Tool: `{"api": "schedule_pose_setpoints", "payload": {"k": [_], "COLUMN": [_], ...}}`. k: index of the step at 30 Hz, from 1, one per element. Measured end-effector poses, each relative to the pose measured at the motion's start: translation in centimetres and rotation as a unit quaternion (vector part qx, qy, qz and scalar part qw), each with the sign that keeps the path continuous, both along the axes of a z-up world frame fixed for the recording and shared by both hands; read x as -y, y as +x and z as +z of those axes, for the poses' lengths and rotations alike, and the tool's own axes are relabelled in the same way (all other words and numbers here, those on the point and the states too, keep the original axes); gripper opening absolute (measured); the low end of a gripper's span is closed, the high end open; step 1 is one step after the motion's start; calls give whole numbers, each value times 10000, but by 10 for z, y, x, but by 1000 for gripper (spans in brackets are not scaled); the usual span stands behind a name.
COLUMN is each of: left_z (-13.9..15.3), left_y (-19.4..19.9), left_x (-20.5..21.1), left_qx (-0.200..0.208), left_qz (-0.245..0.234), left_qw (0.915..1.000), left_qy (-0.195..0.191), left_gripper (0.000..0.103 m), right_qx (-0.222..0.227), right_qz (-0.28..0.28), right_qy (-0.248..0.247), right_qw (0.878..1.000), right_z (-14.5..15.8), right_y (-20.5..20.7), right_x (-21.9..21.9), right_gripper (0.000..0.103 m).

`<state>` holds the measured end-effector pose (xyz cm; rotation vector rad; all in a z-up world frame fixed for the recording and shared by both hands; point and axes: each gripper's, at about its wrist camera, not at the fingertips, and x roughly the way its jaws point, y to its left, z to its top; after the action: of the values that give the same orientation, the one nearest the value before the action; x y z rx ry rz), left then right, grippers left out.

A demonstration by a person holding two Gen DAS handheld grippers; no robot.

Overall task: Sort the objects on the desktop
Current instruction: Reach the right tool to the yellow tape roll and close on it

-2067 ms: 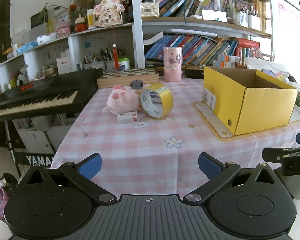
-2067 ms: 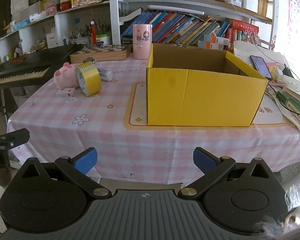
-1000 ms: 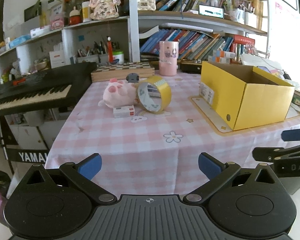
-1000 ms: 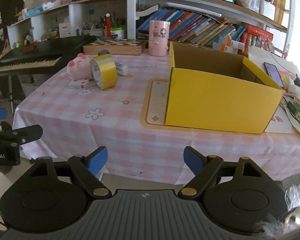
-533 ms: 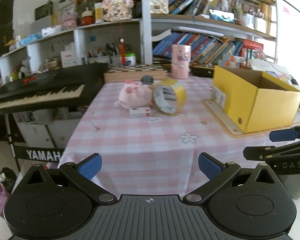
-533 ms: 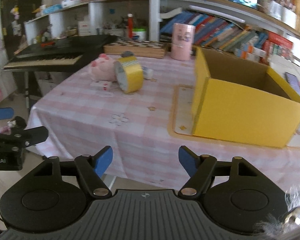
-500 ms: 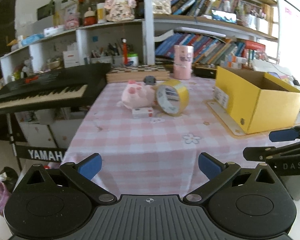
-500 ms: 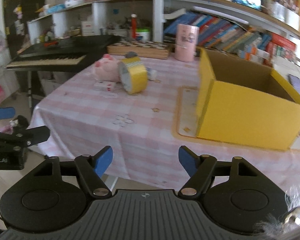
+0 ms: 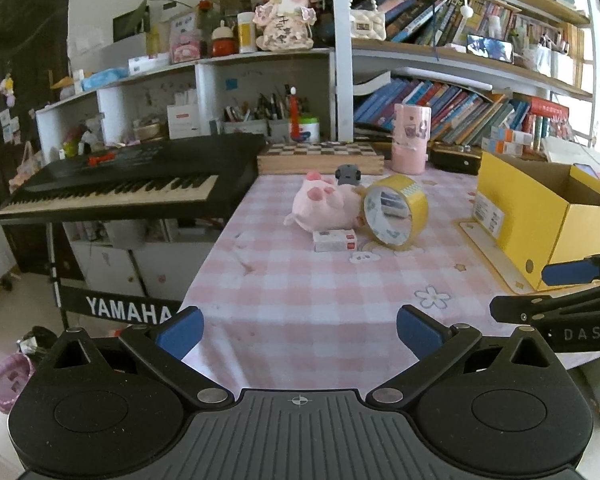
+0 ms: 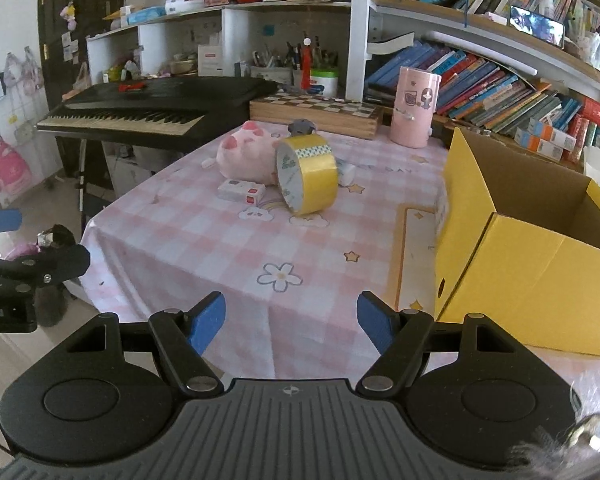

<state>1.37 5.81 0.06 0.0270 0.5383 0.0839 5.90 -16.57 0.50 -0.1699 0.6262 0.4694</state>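
Checked tablecloth [image 9: 300, 292] is lying under my left gripper [image 9: 298, 326], spread wide; right gripper [image 10: 292, 316], apparently narrower, is gaping empty after just closing somewhat.

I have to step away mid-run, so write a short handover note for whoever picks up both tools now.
Left tool: open, empty, short of the table's near edge.
Right tool: open, empty, jaws just narrowed with nothing between them.
Pink pig plush, yellow tape roll on edge against it, small white box in front, a dark small item behind: all clustered mid-table.
Yellow cardboard box: open, on the right; the inside that shows holds nothing.
Done: nothing sorted. Left: everything, presumably into the box.
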Motion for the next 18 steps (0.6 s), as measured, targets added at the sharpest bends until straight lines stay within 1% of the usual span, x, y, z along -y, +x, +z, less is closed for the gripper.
{"api": "schedule_pose_setpoints", "payload": {"k": [6, 18], "left_z": [-3, -11], "left_y": [23, 73], "left_x": [-2, -11], "left_qx": [-56, -210], "left_qz": [-88, -184], "left_qw": [9999, 9996], "left_qy": [97, 41], "left_gripper": [103, 103], "right_qx": [-22, -109], "right_qz": [-87, -136], "right_qy": [12, -75], "right_qw": [10000, 9998], "right_z": [-2, -5], "right_y": [20, 73], "right_x": [-3, -14], "right_gripper": [72, 72]}}
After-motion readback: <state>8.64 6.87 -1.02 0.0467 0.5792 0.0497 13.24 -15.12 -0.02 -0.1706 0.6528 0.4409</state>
